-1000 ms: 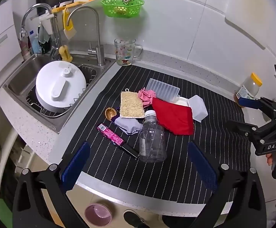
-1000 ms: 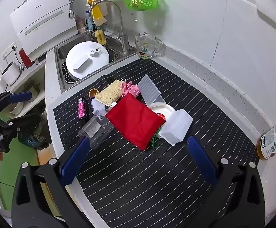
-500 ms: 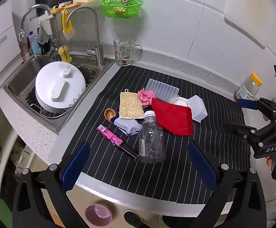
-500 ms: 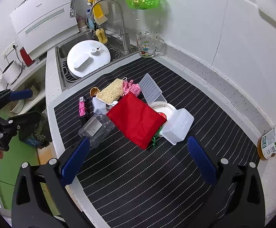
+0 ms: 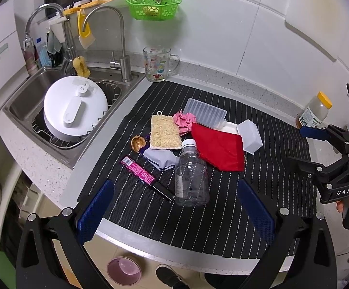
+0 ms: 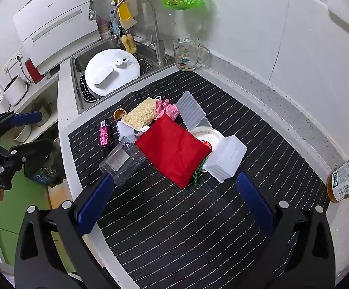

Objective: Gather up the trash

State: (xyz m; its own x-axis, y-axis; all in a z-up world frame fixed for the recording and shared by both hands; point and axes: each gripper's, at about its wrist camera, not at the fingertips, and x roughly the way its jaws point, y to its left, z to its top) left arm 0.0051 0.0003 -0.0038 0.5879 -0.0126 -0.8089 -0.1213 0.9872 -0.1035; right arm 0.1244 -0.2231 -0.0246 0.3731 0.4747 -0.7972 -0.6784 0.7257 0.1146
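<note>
I have both grippers hovering over the surface (image 5: pixel 222 238) with nothing between their fingers. My left gripper (image 5: pixel 174 213) has its blue pads spread wide, and the clear plastic bottle (image 5: pixel 191 175) lies just ahead of it at 12 o'clock on the black striped mat (image 6: pixel 186 228). My right gripper (image 6: pixel 172 203) is spread just as wide, well clear of the pile.

The trash sits in one loose cluster in the middle of the mat. From the left wrist view, a pink wrapper stick (image 5: pixel 142 174) lies at 9 o'clock of the bottle, its dark end touching the bottle's base. A crumpled white wrapper (image 5: pixel 160 159) lies at 11 o'clock of the bottle, with a gold nutshell-like piece (image 5: pixel 138 142) beyond it. A loofah pad (image 5: pixel 164 132) lies flat at 12 o'clock, with crumpled pink paper (image 5: pixel 184 120) beside it. A red cloth pouch (image 5: pixel 218 148) lies at 2 o'clock of the bottle, overlapping a white paper plate (image 6: pixel 208 136). A white plastic box (image 6: pixel 225 159) rests against the pouch's far side, and a ribbed clear lid (image 5: pixel 204 113) lies behind the pile.

At 10 o'clock the sink (image 5: pixel 25 106) holds a white round lid (image 5: pixel 74 108). A glass mug (image 5: pixel 157 63) stands by the faucet.
</note>
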